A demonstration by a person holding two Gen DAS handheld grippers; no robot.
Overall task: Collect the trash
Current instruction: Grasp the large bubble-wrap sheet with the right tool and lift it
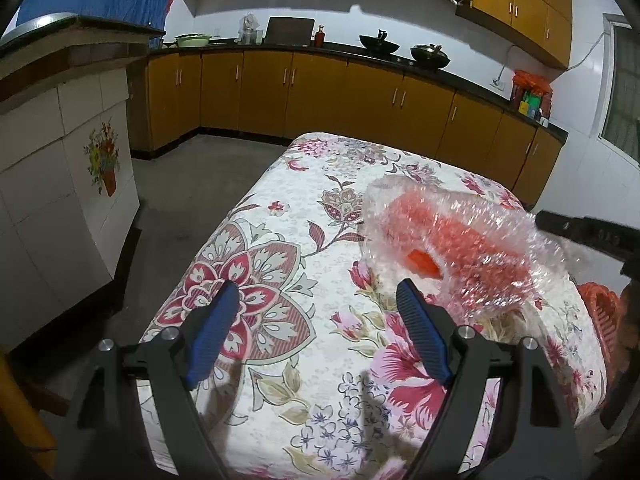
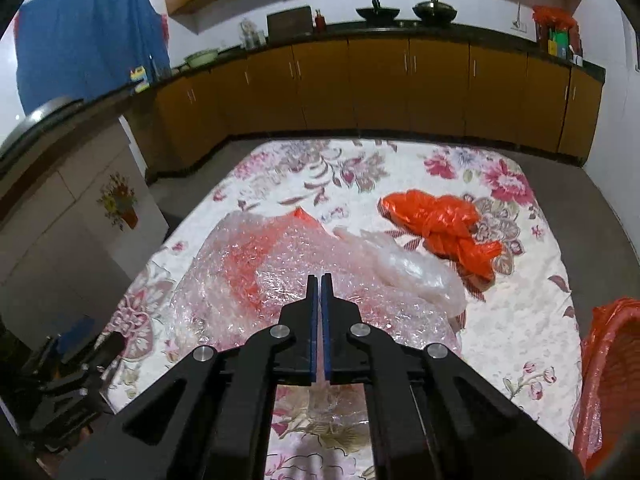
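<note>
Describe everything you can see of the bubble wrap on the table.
The bubble wrap is a clear, shiny, crumpled sheet with something red-orange showing through it. The right gripper is shut on its near edge, lifting it off the floral tablecloth. A crumpled clear plastic bag lies against its far side.

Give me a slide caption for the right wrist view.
Right gripper shut on bubble wrap above the floral tablecloth, orange bag beyond.
</note>
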